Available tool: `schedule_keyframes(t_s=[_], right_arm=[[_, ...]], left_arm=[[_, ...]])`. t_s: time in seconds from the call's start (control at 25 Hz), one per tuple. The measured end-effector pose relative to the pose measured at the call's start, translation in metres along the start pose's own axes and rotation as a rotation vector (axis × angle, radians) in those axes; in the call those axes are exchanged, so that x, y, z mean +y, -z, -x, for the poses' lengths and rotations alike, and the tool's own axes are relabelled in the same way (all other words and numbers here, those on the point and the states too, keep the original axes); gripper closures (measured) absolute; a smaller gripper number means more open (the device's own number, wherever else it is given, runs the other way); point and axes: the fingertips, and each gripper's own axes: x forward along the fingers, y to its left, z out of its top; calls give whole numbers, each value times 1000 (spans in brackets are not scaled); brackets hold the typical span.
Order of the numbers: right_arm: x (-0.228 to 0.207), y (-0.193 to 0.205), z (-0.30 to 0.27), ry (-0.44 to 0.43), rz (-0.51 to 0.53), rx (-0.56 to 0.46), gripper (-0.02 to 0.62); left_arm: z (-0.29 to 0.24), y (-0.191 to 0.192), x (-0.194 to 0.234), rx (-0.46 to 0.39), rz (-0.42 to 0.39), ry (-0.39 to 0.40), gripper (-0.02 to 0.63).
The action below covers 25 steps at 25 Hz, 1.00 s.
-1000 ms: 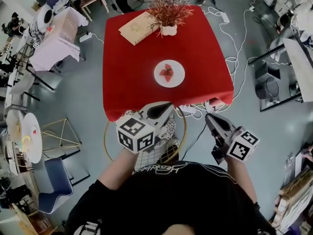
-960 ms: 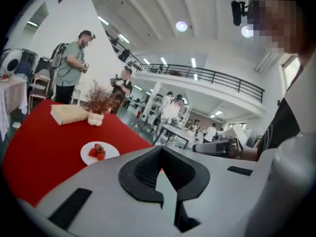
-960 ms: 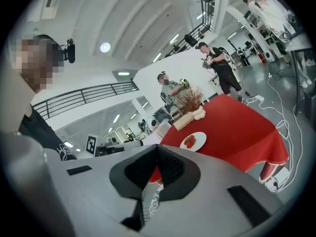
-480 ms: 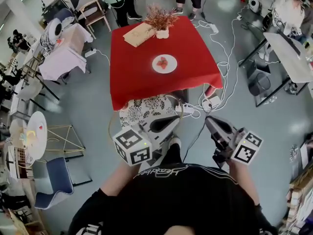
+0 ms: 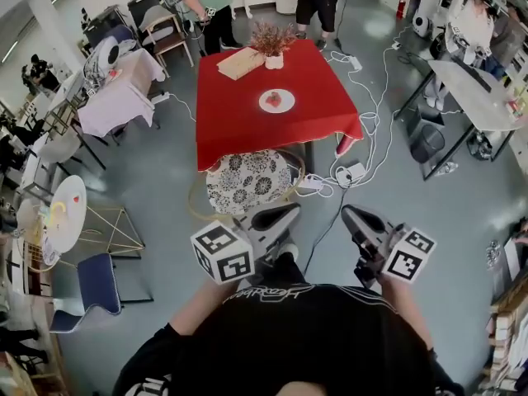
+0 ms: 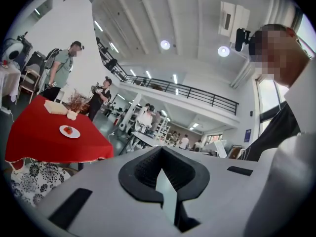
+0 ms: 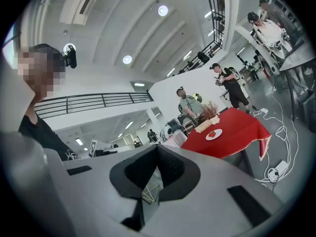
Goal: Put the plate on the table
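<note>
A white plate [image 5: 276, 101] with red food on it rests in the middle of the red-clothed table [image 5: 247, 122], far ahead of me. Both grippers are held level near my chest, well short of the table. My left gripper [image 5: 290, 211] is shut with nothing in it, and so is my right gripper [image 5: 347, 213]. In the left gripper view the plate [image 6: 69, 131] lies on the table [image 6: 39, 142] at the far left, beyond the gripper [image 6: 162, 151]. The right gripper view has the plate [image 7: 214, 135] to the right of the gripper [image 7: 157, 148].
A round black-and-white patterned stool [image 5: 252, 181] stands at the table's near edge. A potted dried plant [image 5: 272, 44] and a tan package [image 5: 241, 63] sit at the table's far end. Cables [image 5: 367, 126] trail on the floor to the right. People [image 5: 206, 7] stand beyond the table.
The table and plate have receded and now look smaller and farther off. Both grippers have drawn back with the person, still shut and empty. The patterned stool has come fully into view.
</note>
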Motion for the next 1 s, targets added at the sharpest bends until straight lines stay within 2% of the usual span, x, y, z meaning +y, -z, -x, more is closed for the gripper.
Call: schedule_keyframes(t_s=[0.28, 1.0], right_arm=[[28, -5, 22, 0, 40, -16, 589], [53, -8, 37, -15, 85, -37, 589]], left_arm=[[4, -5, -33, -7, -23, 23, 598], [18, -9, -67, -29, -74, 28, 598]])
